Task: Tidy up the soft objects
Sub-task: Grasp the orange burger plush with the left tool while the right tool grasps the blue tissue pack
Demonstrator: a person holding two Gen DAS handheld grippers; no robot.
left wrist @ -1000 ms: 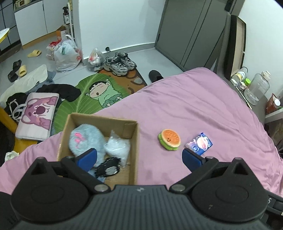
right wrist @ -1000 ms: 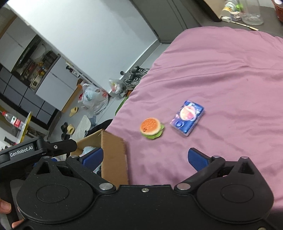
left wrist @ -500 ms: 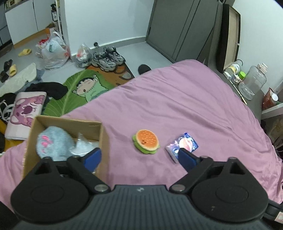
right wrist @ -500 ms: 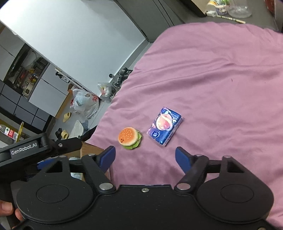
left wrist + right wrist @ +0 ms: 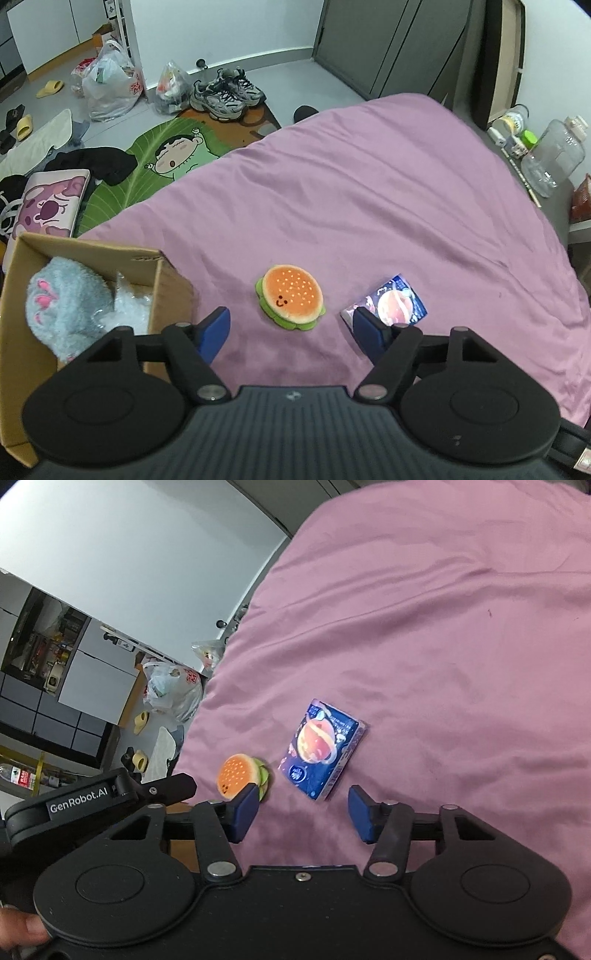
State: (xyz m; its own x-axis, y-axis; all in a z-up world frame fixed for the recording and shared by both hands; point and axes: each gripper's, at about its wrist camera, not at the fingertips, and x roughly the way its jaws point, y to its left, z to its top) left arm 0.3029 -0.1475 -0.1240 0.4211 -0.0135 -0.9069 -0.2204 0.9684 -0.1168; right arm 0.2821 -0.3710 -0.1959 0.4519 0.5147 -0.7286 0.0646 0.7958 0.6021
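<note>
Blue-padded left gripper (image 5: 291,330): spread wide, nothing held, hovering over pink bedspread (image 5: 369,184). Burger plush (image 5: 290,301) centred in the gap, clear of both pads; right pad overlapping the near corner of a blue planet-print pack (image 5: 397,302), contact not discernible. Right gripper (image 5: 301,812): likewise wide apart, empty, aimed at the same pack (image 5: 322,748), which lies just ahead of the gap; left pad in front of the burger's (image 5: 240,775) edge.

Only in the left wrist view: cardboard box (image 5: 162,284) on the bed, left of the burger, holding a grey fluffy paw plush (image 5: 62,306) and a clear plastic bag (image 5: 131,306); sneakers (image 5: 227,94) and cartoon floor mat (image 5: 162,162) beyond. Only in the right wrist view: left gripper's body (image 5: 96,797) marked GenRobot.AI, plus a thumb (image 5: 22,932) at the lower left corner.
</note>
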